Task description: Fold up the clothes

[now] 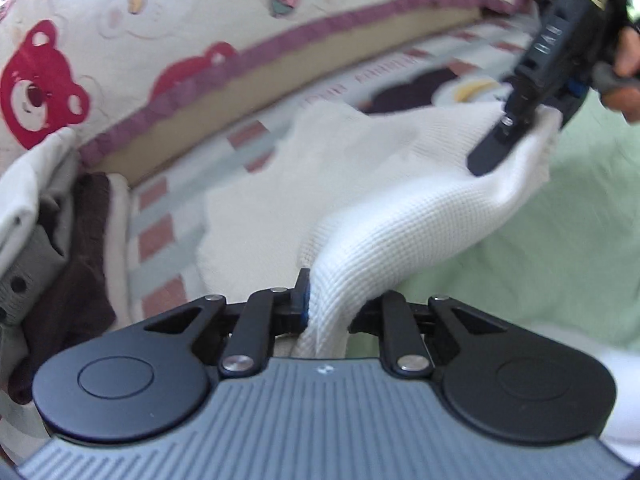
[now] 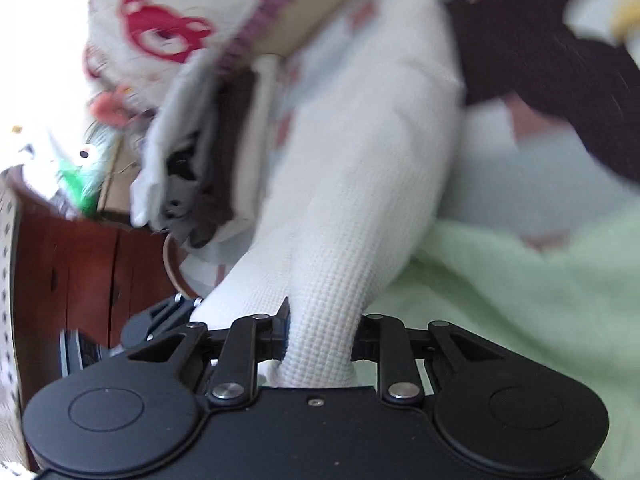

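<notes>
A pale green sheet (image 1: 540, 240) covers the bed on the right of both views, and a striped blanket (image 1: 168, 216) in pink, grey and cream lies beside it toward the headboard. Behind them stands a cream cushion (image 1: 100, 60) printed with red bears and edged in purple piping. A dark brown garment with a white and yellow print (image 2: 540, 48) lies on the blanket at the far side. To the left, a pile of folded clothes (image 1: 60, 248) in white, grey and brown sits against the cushion. In the right wrist view a reddish-brown wooden cabinet (image 2: 72, 264) stands past the bed's edge, with blurred green and white objects on top.

The white waffle-knit garment (image 1: 400, 216) is lifted off the bed and stretched between the two tools, its far part draping down onto the striped blanket. The left gripper (image 1: 332, 308) is clenched on a bunched edge of the garment, the cloth squeezed between its fingers and running back toward the camera. The right gripper (image 2: 320, 340) is likewise clamped on another bunched part of the same garment; in the left wrist view it (image 1: 504, 140) pinches the cloth at upper right, with the person's hand (image 1: 628, 64) around its handle. Both views are motion-blurred away from the grippers.
</notes>
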### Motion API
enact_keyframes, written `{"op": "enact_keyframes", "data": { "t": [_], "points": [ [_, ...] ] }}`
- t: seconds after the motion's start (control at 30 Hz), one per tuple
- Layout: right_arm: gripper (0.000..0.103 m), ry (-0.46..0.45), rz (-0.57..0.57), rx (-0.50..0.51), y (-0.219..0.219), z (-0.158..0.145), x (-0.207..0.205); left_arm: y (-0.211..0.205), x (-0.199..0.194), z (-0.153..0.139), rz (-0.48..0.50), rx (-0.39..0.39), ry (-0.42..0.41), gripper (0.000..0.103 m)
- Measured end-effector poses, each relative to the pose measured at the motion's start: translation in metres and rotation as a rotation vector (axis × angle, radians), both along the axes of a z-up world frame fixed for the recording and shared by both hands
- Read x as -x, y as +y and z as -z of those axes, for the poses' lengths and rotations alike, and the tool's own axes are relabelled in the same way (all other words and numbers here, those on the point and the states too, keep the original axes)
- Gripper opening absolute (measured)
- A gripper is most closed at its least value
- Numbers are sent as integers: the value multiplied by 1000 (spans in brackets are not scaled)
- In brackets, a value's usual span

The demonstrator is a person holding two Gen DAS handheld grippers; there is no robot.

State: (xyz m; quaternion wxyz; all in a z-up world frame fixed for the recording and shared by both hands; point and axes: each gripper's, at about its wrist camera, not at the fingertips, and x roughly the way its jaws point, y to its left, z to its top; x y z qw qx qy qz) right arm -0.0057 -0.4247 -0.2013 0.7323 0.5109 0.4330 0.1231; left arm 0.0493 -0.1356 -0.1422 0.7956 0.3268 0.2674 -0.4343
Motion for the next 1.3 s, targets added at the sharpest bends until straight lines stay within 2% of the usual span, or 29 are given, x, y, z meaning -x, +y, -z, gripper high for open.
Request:
{"op": "enact_keyframes", "data": {
  "t": [0.03, 0.13, 0.27, 0.33, 0.4, 0.47, 0.53, 0.6, 0.67, 0.7, 0.73, 0.77, 0.87, 0.93, 1.0, 1.1, 1.2, 1.3],
  "points": [
    [26, 15, 26, -40, -3, 2, 1, -1, 1, 3, 5, -16, -10, 14],
    [26, 32, 69, -113, -13, -8, -6, -2, -14, -13, 13, 7, 8, 16],
    [27, 135, 148, -272, -34, -17, -27, -13, -53, -46, 129, 15, 85, 19],
    [32, 201, 192, -363, -45, -16, -39, -23, -77, -60, 202, 5, 146, 18],
    [33, 202, 200, -366, -52, -22, -54, -36, -100, -70, 242, -14, 175, 18],
    [37, 170, 191, -339, -54, -33, -67, -51, -122, -78, 251, -28, 183, 17],
    [46, 110, 177, -308, -54, -45, -79, -68, -152, -84, 211, -11, 223, 18],
    [54, 17, 183, -287, -60, -55, -81, -83, -183, -81, 157, 18, 286, 18],
    [55, -96, 227, -260, -70, -65, -73, -97, -210, -71, 110, 36, 330, 18],
    [62, -152, 249, -246, -75, -69, -69, -105, -220, -64, 102, 28, 335, 18],
    [68, -227, 279, -196, -80, -75, -64, -112, -228, -56, 98, 15, 336, 18],
    [68, -313, 313, -126, -84, -80, -59, -120, -236, -48, 95, 3, 338, 18],
    [74, -440, 321, 243, -85, -86, -52, -140, -251, -22, 138, -37, 349, 19],
    [76, -456, 230, 495, -77, -83, -58, -149, -257, -10, 140, -37, 365, 19],
    [76, -488, 102, 645, -63, -79, -65, -152, -262, -4, 128, -20, 380, 19],
    [76, -532, -40, 720, -47, -73, -81, -152, -264, -3, 129, -2, 390, 19],
    [87, -543, -165, 806, -31, -65, -107, -150, -264, -7, 146, 0, 391, 19],
    [86, -552, -292, 889, -15, -57, -132, -150, -264, -15, 158, 14, 391, 19]
  ]
}}
